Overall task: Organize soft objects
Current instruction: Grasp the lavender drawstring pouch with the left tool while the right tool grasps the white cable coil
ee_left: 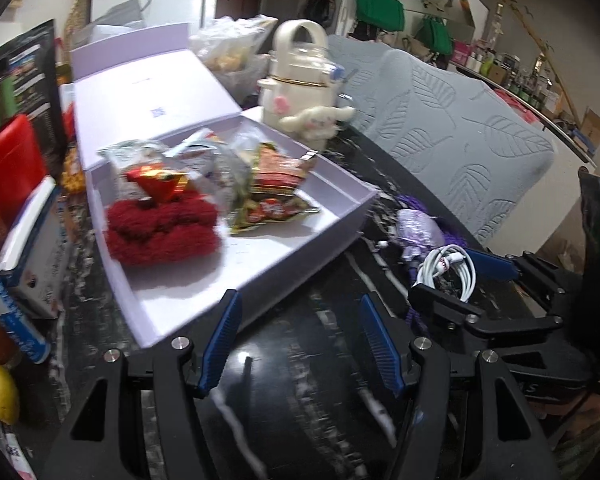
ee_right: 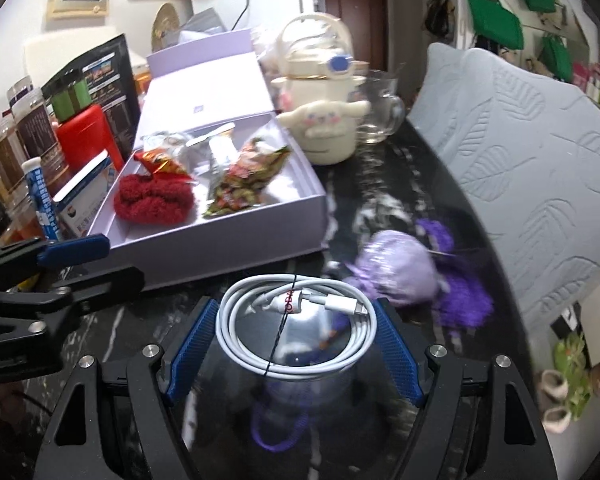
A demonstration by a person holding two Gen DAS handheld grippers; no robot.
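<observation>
left gripper (ee_left: 300,344) spread, empty, at open lilac cardboard box (ee_left: 332,240) near edge | right gripper (ee_right: 292,344) pinching coiled white cable (ee_right: 296,330) | right wrist only: glass mug (ee_right: 380,108)

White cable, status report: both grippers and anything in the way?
Left gripper open, empty. Right gripper astride white cable; grip unconfirmed. Lavender box ahead, already holding red fluffy item. Purple plush beside cable.

The black marbled tabletop (ee_right: 380,184) carries a lilac box (ee_right: 236,240), cream jug (ee_right: 328,136), glass mug (ee_right: 380,108), purple pouch (ee_right: 400,272) and cushion (ee_right: 540,168).
</observation>
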